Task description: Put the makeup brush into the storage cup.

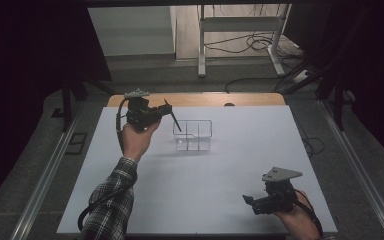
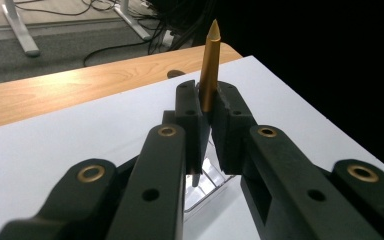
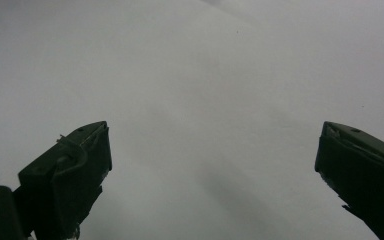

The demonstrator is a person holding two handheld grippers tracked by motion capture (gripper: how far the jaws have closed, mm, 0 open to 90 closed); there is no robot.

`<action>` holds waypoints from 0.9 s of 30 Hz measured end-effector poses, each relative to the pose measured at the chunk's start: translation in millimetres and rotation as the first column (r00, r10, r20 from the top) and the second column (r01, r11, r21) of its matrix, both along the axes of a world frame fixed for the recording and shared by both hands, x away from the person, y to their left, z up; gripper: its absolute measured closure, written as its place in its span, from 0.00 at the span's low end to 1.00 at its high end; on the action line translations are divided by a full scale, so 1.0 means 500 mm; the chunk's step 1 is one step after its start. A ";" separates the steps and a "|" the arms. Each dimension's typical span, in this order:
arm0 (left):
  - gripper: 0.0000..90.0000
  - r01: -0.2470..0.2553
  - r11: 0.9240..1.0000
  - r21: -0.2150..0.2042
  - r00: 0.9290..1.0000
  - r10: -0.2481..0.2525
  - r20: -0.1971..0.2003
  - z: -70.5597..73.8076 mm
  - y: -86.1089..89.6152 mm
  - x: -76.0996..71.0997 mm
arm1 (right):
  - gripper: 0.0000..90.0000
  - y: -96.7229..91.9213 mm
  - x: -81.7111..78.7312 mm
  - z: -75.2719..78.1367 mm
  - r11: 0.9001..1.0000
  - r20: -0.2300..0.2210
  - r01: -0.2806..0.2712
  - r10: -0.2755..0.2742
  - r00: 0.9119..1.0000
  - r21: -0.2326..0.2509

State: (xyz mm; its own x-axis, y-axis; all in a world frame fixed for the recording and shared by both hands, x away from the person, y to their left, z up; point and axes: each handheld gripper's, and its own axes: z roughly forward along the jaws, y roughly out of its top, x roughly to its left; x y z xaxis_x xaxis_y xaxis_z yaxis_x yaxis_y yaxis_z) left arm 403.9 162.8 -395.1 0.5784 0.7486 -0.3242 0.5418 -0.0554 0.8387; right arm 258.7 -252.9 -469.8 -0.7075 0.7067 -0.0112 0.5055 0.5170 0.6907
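Left claw [image 2: 206, 131] grips a gold pen [image 2: 210, 70], its lower end hidden.

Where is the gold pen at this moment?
The gold pen is clamped in the left tool, held above the white table at the left edge of the clear organizer in the high view.

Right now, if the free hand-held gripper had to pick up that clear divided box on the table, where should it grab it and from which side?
Probably from above, on the box's near right wall. It stands upright with an open top, so the thin rim can slip between open jaws. The right hand-held gripper is open and on that side; the left hand-held gripper holds a gold pen over the left end.
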 end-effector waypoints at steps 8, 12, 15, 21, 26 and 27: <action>0.92 -0.004 1.000 0.009 1.000 0.004 -0.010 -0.020 -0.006 0.004 | 0.02 -0.002 0.001 0.000 1.000 0.001 0.003 -0.003 1.000 0.002; 0.92 0.001 1.000 0.012 1.000 -0.001 -0.011 -0.030 -0.008 0.007 | 0.02 -0.002 0.001 0.000 1.000 0.001 0.004 -0.004 1.000 0.003; 0.92 0.006 1.000 0.017 1.000 -0.006 -0.016 -0.038 -0.012 0.008 | 0.02 -0.002 0.001 -0.001 1.000 0.001 0.003 -0.003 1.000 0.000; 0.92 0.013 1.000 0.025 1.000 -0.012 -0.024 -0.051 -0.017 0.009 | 0.02 -0.001 0.001 -0.002 1.000 -0.002 -0.001 0.001 1.000 -0.004; 0.92 0.014 1.000 0.027 0.999 -0.013 -0.031 -0.061 -0.021 0.010 | 0.02 -0.001 0.001 -0.002 1.000 -0.003 -0.002 0.002 1.000 -0.003; 0.92 0.016 0.999 0.029 0.999 -0.015 -0.032 -0.065 -0.022 0.010 | 0.02 -0.001 0.001 -0.002 1.000 -0.005 -0.002 0.002 1.000 -0.004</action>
State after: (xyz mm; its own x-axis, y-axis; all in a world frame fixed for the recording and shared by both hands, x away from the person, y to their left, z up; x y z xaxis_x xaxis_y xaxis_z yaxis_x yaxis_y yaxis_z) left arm 409.0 151.8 -427.7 0.5796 0.7491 -0.3207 0.5669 -0.0880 0.8191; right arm 259.0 -253.1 -471.0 -0.7092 0.7049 -0.0100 0.5081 0.5209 0.6860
